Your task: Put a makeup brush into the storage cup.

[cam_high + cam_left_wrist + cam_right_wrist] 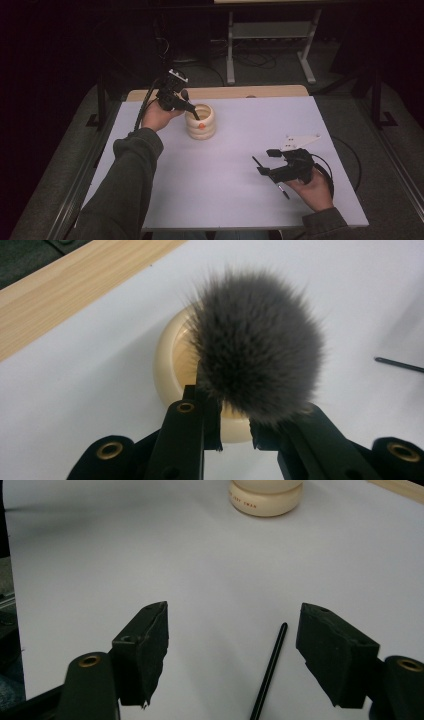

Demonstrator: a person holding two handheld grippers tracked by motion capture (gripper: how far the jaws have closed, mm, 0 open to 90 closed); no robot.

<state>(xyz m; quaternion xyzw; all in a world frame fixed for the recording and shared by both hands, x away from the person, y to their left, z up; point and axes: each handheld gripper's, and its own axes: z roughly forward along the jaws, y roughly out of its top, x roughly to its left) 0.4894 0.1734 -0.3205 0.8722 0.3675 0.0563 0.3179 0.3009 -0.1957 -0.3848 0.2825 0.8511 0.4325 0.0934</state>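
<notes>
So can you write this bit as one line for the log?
left hand-held gripper: shut on fluffy brush, over cream holder | right hand-held gripper: open, empty, above black stick | white table

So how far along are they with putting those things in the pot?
Midway, it seems. The left gripper is shut on a fluffy brush, holding it at the cream pot. The right gripper is open over a thin black stick lying on the table, probably next.

I see a white table across the middle of the frame, a wooden strip along its far edge. Beyond, top centre, a grey metal stand sits on dark floor with loose cables.
</notes>
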